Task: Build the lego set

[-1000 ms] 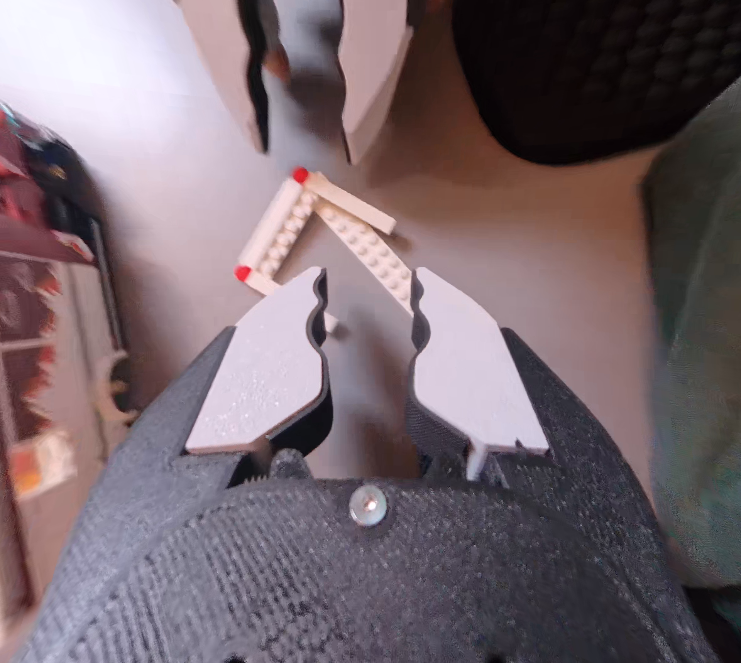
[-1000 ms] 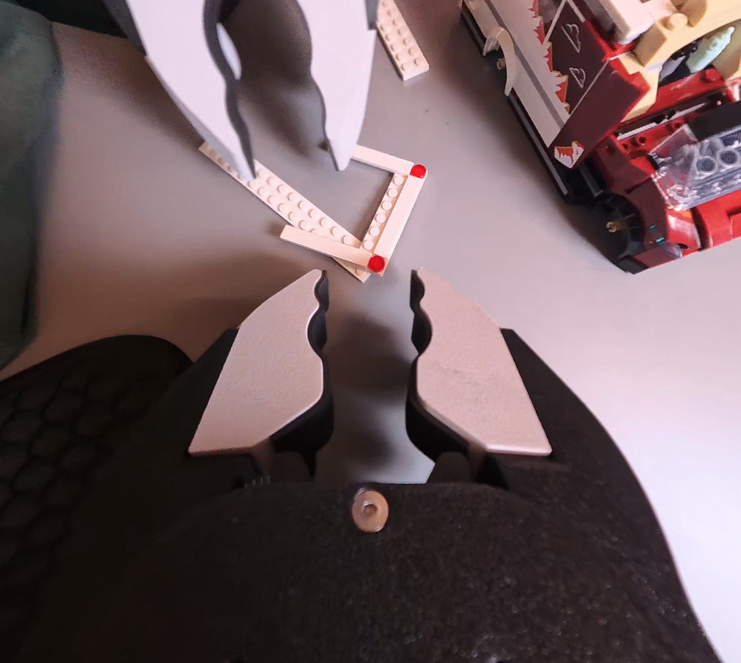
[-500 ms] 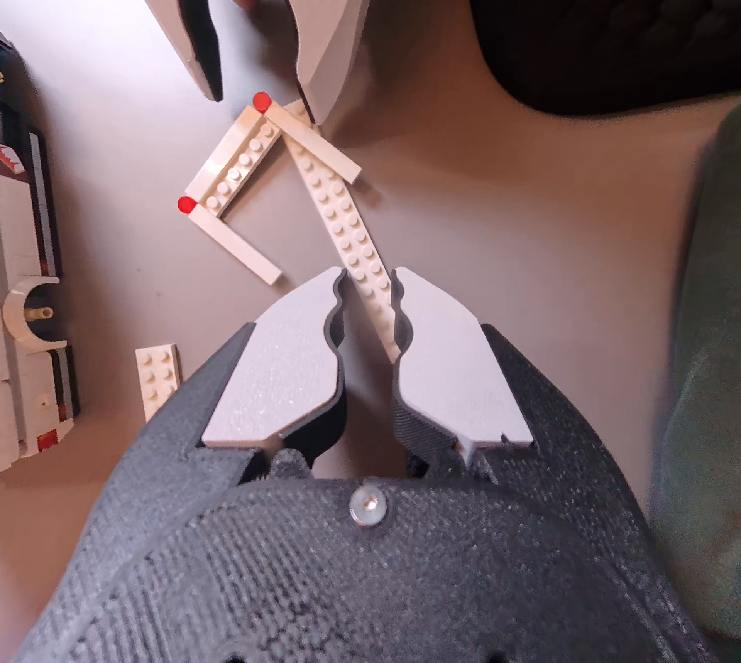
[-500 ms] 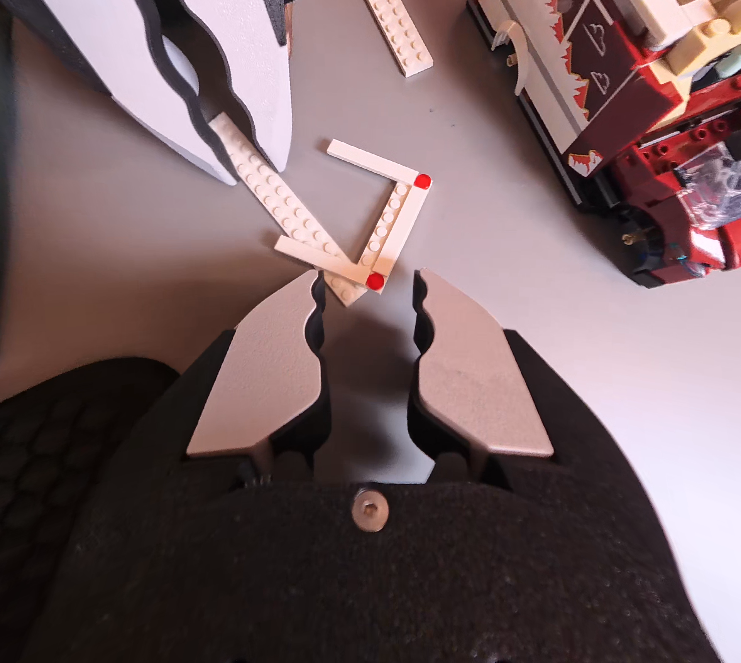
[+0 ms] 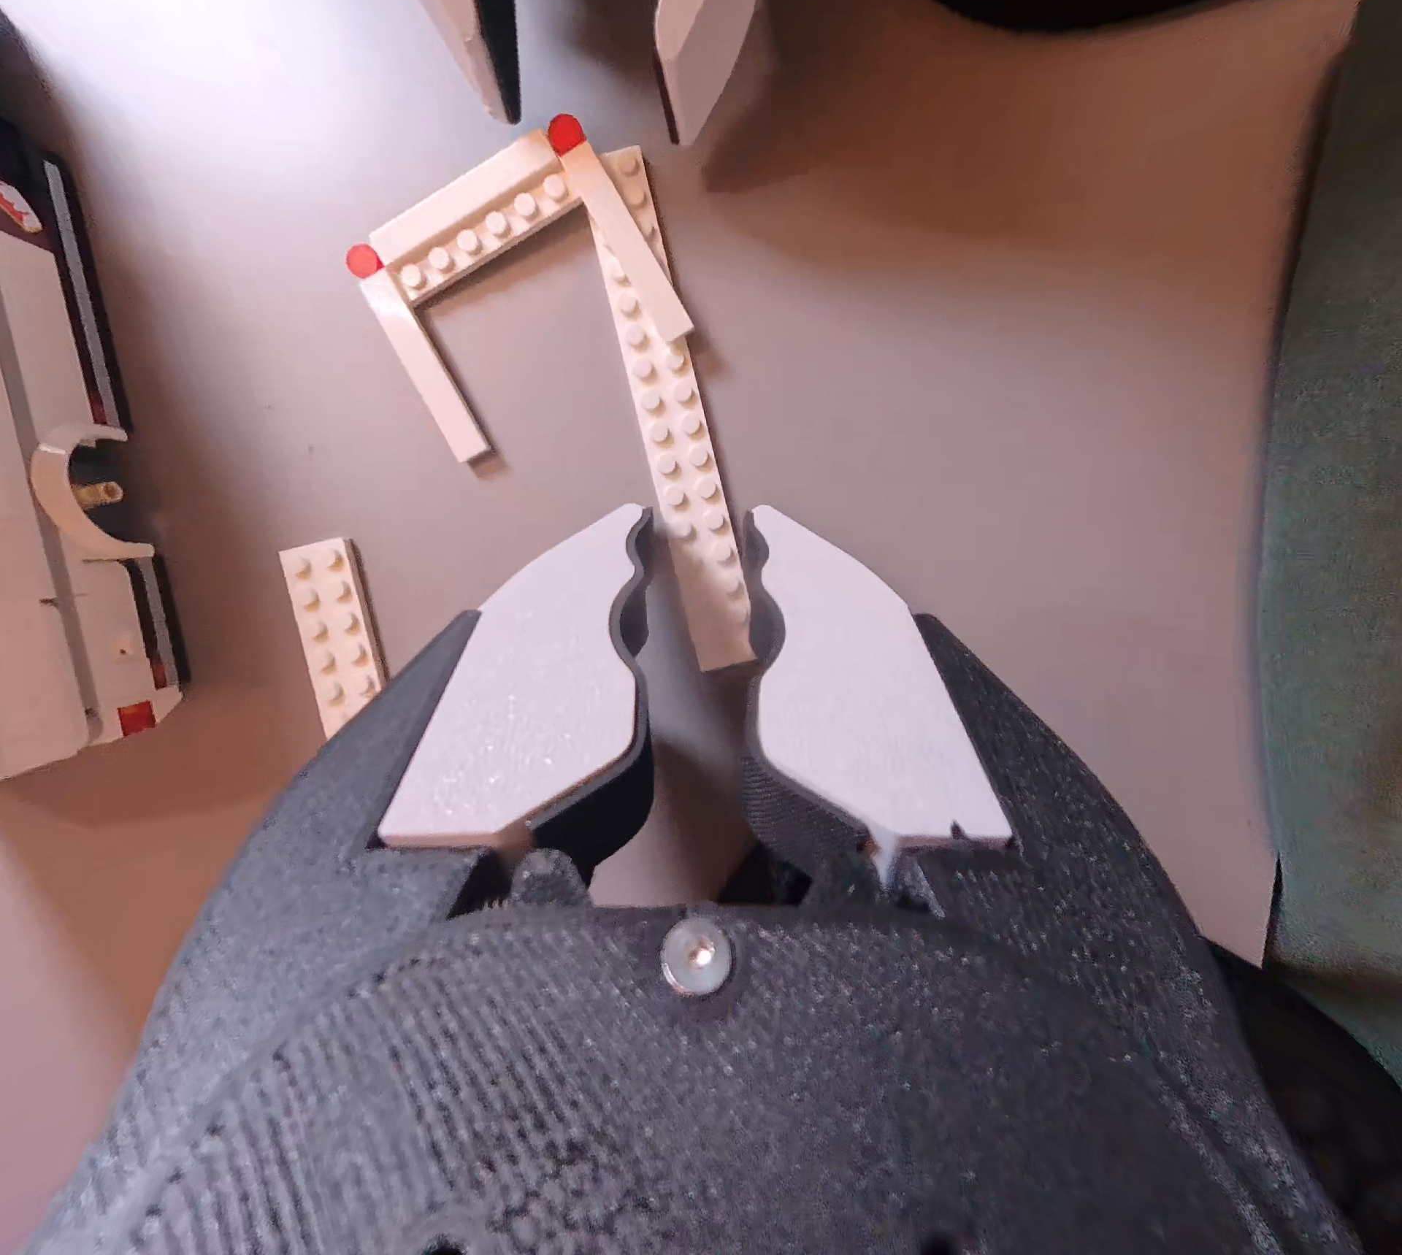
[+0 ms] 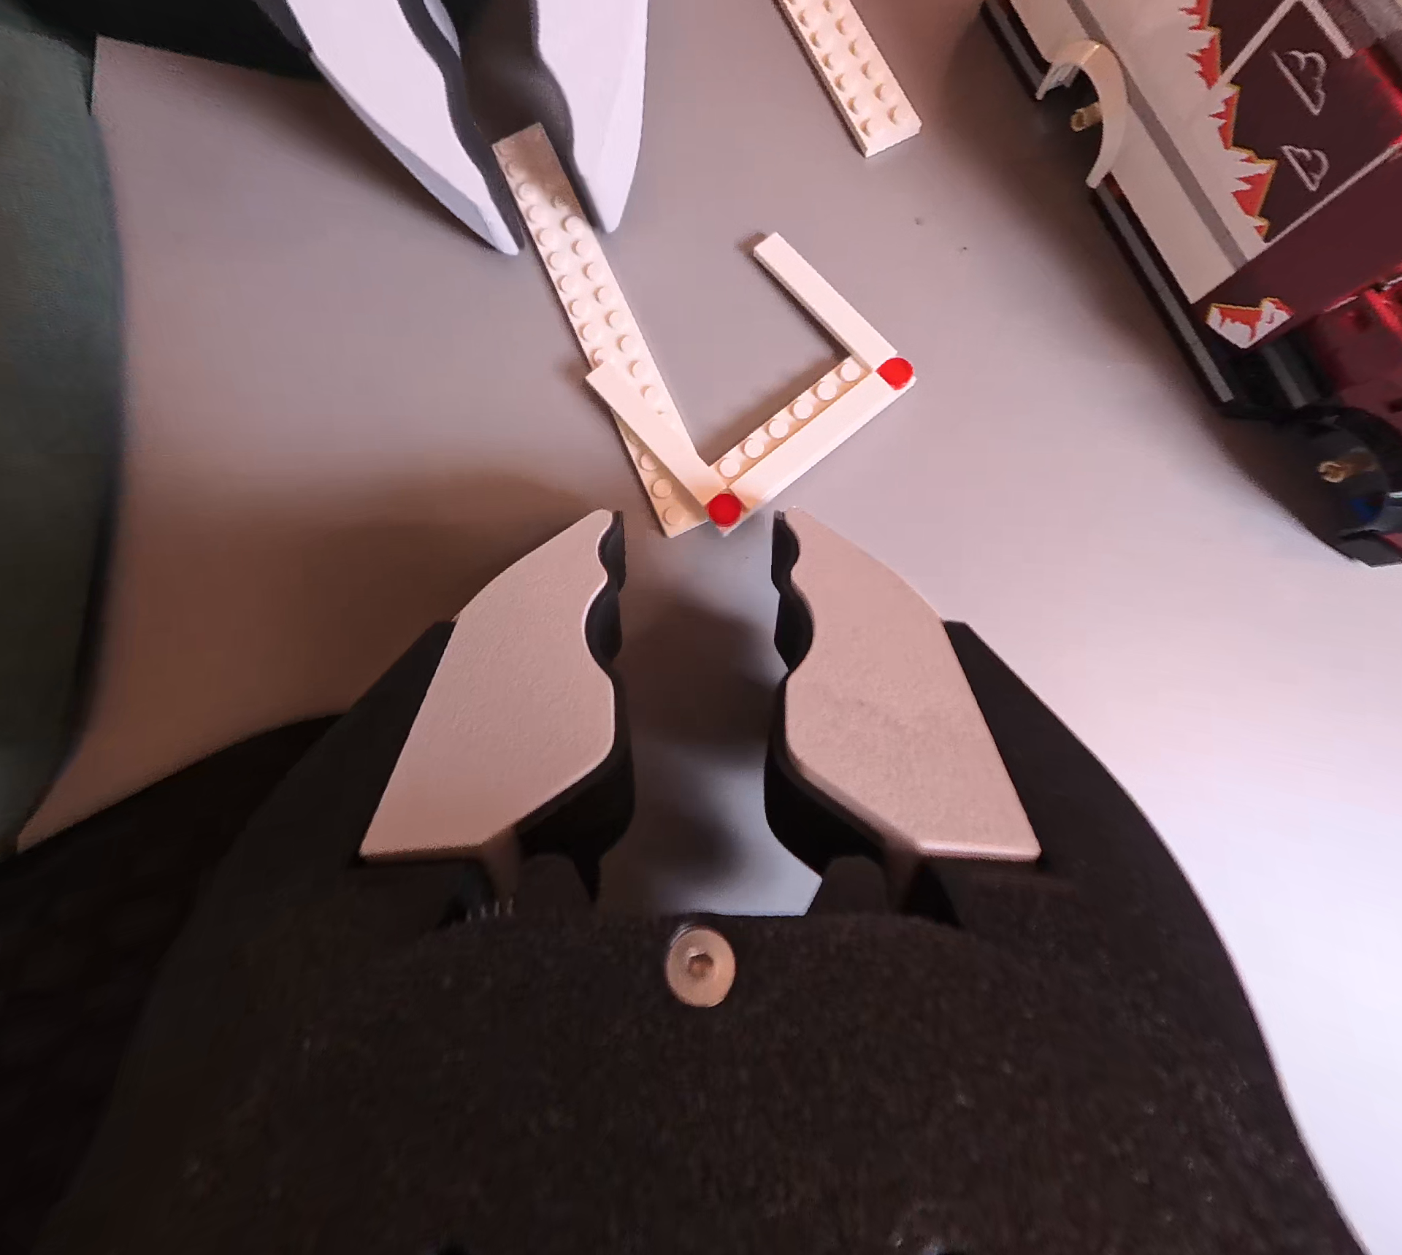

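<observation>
White studded plate [image 5: 686, 460] bears no readable writing.

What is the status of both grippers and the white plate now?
Left gripper shut on long white studded plate. Right gripper open, empty, just short of the red-studded corner. Nothing between.

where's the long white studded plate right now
The long white studded plate lies on the grey table, its near end between the left gripper's fingers. Its far end sits under the white frame piece with red round studs, near the open right gripper.
</observation>
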`<state>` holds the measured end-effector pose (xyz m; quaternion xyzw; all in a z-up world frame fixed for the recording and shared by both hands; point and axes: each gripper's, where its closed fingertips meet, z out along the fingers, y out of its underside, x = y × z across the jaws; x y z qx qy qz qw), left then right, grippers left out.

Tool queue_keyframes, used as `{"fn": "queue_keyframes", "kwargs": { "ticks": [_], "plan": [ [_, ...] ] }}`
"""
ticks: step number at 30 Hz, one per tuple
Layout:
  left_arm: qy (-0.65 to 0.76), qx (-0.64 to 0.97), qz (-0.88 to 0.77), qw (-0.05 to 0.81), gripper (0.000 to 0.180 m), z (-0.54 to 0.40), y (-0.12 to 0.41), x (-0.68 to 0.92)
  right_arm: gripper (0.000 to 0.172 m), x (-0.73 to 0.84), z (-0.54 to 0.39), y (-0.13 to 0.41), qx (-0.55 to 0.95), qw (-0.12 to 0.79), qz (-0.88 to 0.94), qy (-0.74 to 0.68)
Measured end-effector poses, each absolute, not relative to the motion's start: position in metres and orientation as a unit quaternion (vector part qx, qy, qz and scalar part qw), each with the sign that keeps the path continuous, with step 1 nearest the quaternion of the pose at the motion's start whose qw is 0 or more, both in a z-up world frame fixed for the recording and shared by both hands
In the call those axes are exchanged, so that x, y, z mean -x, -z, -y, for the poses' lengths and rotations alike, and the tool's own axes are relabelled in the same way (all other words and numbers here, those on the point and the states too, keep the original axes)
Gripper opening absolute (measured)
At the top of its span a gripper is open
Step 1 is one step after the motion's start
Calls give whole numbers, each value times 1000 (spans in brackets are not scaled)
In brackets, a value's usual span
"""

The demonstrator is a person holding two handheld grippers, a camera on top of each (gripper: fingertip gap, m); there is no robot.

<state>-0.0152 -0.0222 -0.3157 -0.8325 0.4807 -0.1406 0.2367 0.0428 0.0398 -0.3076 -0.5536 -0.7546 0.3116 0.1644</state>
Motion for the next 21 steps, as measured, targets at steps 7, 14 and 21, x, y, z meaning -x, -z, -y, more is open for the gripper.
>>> {"fn": "queue_keyframes", "kwargs": {
  "ticks": [7,14,21],
  "plan": [
    [188,839,-438,260,38,27,302,16,44,-40,-58,295,543,201,752,-313],
    [161,844,-449,245,37,26,316,9,74,-29,-68,304,490,196,803,-277],
    [152,837,-465,245,20,27,317,15,86,-17,-68,311,444,160,840,-269]
  ]
}}
